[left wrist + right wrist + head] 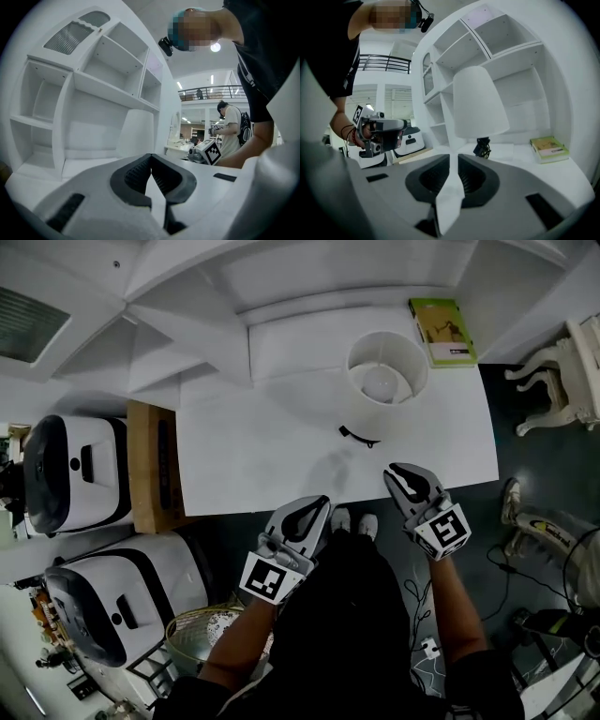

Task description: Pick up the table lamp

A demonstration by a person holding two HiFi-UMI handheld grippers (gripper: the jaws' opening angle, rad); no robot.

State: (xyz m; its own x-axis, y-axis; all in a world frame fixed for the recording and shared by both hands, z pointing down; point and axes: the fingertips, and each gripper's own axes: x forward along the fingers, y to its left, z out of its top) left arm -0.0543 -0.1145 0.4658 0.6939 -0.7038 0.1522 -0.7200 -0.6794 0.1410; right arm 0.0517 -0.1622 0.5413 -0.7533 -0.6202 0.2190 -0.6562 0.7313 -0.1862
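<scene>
The table lamp (384, 381) stands upright on the white table (272, 456), toward the back right, with a white drum shade and a small black base (361, 437). In the right gripper view its shade (480, 103) rises just ahead and its base (482, 147) shows below. In the left gripper view the lamp shade (136, 133) stands farther off. My left gripper (317, 506) hovers at the table's front edge, shut and empty. My right gripper (397, 472) is over the front edge, nearer the lamp, also shut with nothing in it. Neither touches the lamp.
A green book (442, 331) lies at the table's back right corner. White shelving (187, 296) rises behind the table. Two white machines (75, 474) and a wooden board (155, 465) stand on the left, a white chair (562, 381) on the right. Another person (232, 129) stands far off.
</scene>
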